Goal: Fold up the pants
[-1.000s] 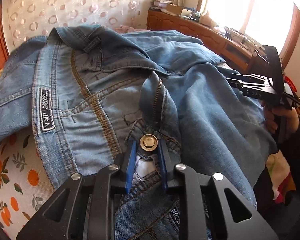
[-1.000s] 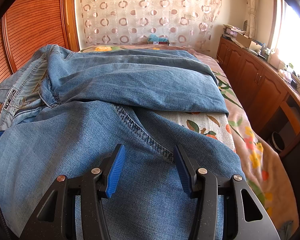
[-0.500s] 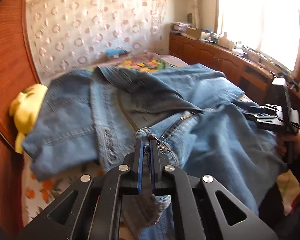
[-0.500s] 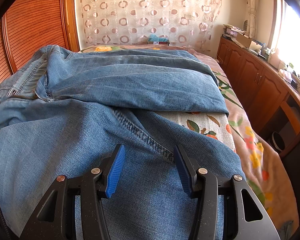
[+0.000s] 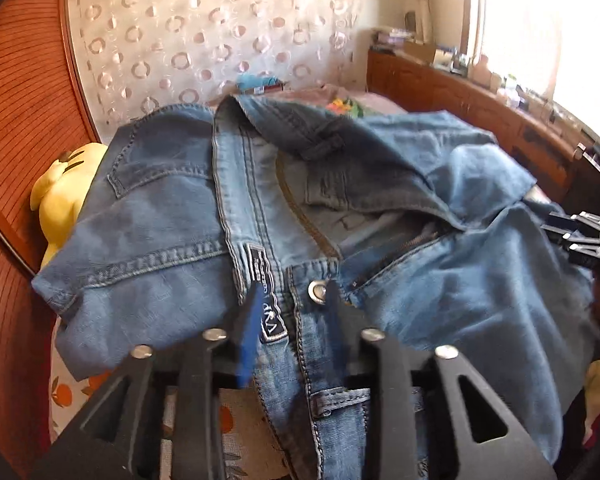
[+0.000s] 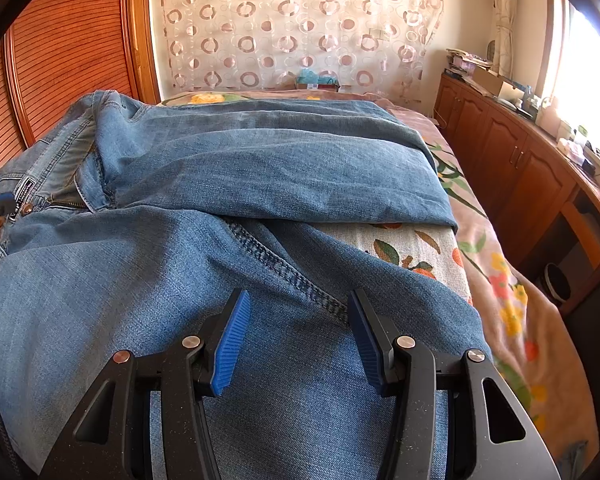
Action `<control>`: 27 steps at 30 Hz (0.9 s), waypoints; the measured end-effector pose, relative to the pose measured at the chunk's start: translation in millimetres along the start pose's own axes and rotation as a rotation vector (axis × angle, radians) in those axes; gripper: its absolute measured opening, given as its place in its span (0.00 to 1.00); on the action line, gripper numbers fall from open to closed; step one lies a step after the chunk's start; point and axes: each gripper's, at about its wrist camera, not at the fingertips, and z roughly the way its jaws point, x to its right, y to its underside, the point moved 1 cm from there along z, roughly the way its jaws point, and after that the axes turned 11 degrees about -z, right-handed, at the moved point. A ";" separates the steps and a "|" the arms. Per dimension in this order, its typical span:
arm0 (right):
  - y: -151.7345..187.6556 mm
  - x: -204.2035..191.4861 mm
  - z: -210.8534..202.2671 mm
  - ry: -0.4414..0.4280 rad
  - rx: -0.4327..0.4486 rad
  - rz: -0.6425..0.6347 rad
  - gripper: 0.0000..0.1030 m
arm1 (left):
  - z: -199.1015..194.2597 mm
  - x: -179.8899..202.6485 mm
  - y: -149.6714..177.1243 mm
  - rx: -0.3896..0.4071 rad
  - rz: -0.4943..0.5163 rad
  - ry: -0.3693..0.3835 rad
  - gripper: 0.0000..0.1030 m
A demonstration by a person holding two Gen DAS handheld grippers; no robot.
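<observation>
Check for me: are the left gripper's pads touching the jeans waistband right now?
Cannot tell. In the left wrist view the left gripper is opening, its pads either side of the waistband button, but motion blur hides any gap.

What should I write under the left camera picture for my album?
The left gripper opens its fingers over the metal button of blue jeans spread on a flowery bed.

The jeans [image 5: 204,216] were spread on the bed. The left gripper [image 5: 292,304] was opening above the waistband button [image 5: 317,292], nothing gripped.
</observation>
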 end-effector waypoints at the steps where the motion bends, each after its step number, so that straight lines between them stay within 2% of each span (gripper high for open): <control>1: -0.1 -0.1 0.0 0.000 0.000 0.000 0.51 | -2.6 0.2 -1.6 0.014 0.004 0.007 0.48; 6: -0.1 -0.1 0.0 0.000 0.000 0.000 0.51 | 2.3 7.9 -10.4 0.027 0.012 -0.003 0.50; 10: -0.1 -0.5 0.0 0.000 0.000 0.000 0.51 | 12.8 15.9 -23.3 0.012 0.004 0.035 0.50; 12: -0.1 -0.5 0.0 0.000 0.000 -0.001 0.51 | 21.5 19.8 -31.1 0.008 0.008 0.031 0.50; 19: -0.1 -0.8 0.0 0.000 0.000 -0.001 0.51 | 70.2 31.6 -58.9 -0.078 0.011 0.020 0.50; 23: -0.7 -0.9 -0.1 -0.003 0.002 0.002 0.51 | 98.2 34.6 -69.2 -0.136 -0.036 0.028 0.50; 27: -0.6 -1.2 -0.1 -0.007 0.006 0.006 0.51 | 118.3 42.9 -72.3 -0.164 -0.011 0.001 0.50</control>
